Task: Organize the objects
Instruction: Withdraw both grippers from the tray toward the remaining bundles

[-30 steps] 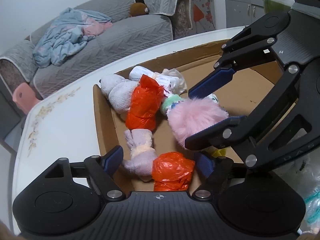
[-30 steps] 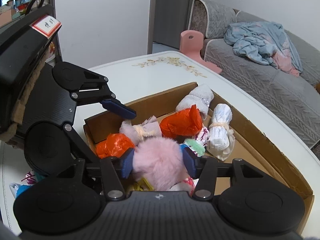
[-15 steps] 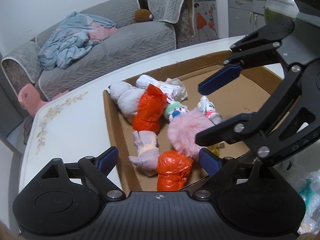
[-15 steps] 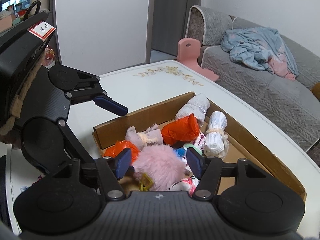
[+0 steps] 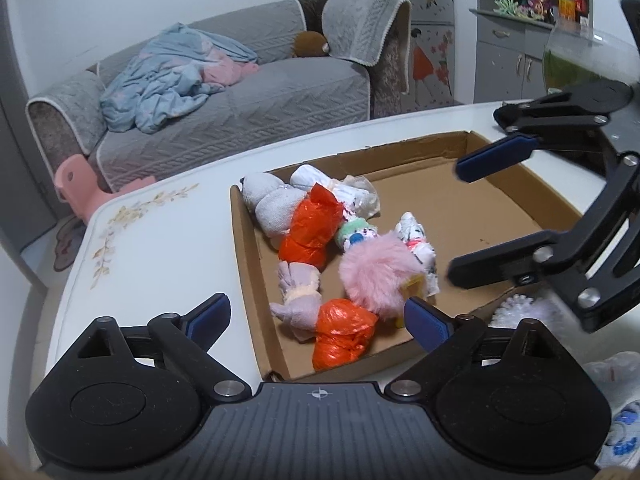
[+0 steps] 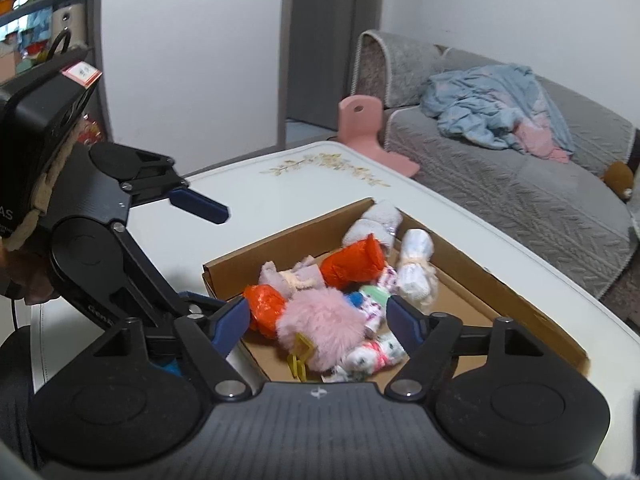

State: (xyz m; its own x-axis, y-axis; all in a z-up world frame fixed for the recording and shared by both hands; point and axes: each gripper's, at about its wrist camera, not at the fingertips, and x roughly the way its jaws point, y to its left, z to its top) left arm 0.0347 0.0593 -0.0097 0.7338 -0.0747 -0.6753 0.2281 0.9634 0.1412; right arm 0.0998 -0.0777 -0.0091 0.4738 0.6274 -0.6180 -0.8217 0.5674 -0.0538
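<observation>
objects [image 5: 376, 280] lie released below both opening, empty hand-held grippers [image 6: 318, 316]

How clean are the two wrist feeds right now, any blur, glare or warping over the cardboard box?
Left wrist view: the shallow cardboard box and fluffy pink pompom are sharp; the right gripper, jaws opening and empty, is slightly smeared; fisheye bends the white table edge. Right wrist view: box contents are sharp, the corners go dark, with no glare.

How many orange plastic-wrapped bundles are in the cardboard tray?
2. One orange bundle lies mid-tray against the white rolled cloth; the other is by the near wall. More may be hidden underneath.
</observation>
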